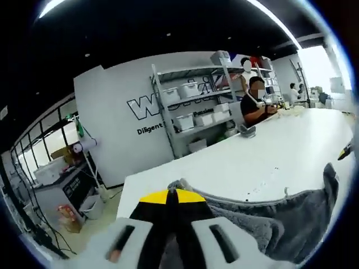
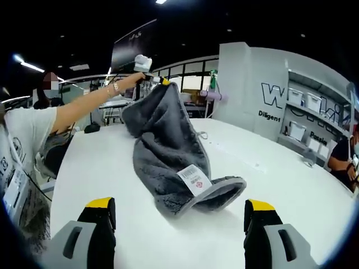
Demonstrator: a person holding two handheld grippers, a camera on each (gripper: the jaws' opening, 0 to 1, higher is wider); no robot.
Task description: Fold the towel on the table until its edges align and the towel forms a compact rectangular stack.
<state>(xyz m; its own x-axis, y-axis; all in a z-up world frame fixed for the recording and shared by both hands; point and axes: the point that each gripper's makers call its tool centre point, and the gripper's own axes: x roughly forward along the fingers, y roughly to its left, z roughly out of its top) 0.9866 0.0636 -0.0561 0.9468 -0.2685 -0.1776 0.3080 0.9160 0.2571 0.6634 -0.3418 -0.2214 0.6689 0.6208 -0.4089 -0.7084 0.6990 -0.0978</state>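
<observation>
Towel (image 2: 168, 157), grey: one corner is pinched aloft by the closed left gripper (image 2: 152, 75), the rest heaped mid-table (image 2: 280, 185). Right gripper (image 2: 179, 216) is held wide, empty. Step judged: spreading; another corner is needed next.

The grey wall (image 1: 120, 95) carries large white outlined letters beginning "W" with "Diligent" beneath, at ten o'clock of the shelving (image 1: 193, 106). The towel (image 2: 168, 151) bears a white tag (image 2: 194, 179) with a barcode, too small to read.

Bright ceiling strips (image 1: 50, 7), window glare (far right) (image 1: 322, 64); fisheye bends edges, jaws blurred.
</observation>
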